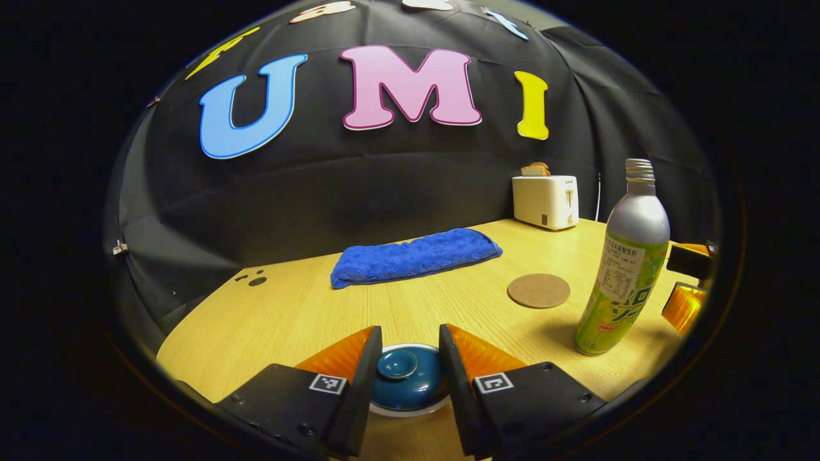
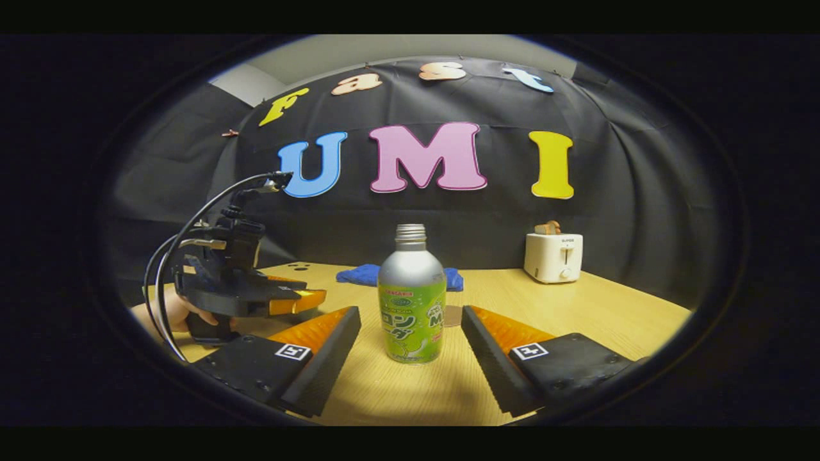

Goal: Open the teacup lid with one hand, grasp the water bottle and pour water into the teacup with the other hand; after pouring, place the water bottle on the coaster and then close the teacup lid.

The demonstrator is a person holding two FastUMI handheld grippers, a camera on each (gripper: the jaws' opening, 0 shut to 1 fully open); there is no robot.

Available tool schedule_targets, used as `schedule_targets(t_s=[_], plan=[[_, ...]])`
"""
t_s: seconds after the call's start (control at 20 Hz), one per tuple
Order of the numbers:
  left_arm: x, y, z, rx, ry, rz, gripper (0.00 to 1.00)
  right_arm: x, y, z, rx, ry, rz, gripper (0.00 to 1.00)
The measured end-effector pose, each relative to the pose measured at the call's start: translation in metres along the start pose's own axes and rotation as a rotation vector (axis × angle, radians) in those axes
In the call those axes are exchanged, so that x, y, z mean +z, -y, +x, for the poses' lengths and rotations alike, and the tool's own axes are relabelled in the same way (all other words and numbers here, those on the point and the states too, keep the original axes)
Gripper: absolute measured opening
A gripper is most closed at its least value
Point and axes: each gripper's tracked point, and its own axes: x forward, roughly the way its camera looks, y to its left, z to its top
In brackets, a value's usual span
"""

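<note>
Straddling the blue lid (image 1: 409,378) with spread jaws, the left gripper (image 1: 407,368) touched nothing yet; the glazed lid looked slippery and fragile, so its knob (image 1: 397,363) seemed the best hold. The right gripper (image 2: 410,346) stood wide open before the uncapped bottle (image 2: 411,301), probably stiff metal, best taken at mid-body. Farther lay the coaster (image 1: 538,291).
</note>
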Motion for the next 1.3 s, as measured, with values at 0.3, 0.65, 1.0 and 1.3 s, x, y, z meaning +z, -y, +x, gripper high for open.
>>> schedule_targets(t_s=[0.3,0.65,1.0,1.3], plan=[[0.000,-0.008,0.000,0.042,0.008,-0.022,0.35,0.001,0.000,0.000,0.000,0.001,0.000,0.98],[0.017,-0.016,-0.019,0.112,0.146,-0.018,0.32,0.000,0.000,-0.001,0.001,0.000,0.000,0.98],[0.017,-0.038,-0.046,0.161,0.238,-0.146,0.32,0.000,0.002,0.003,-0.008,0.000,0.000,0.98],[0.003,-0.073,-0.078,0.194,0.238,-0.133,0.32,0.000,0.001,0.009,-0.009,-0.002,0.000,0.98]])
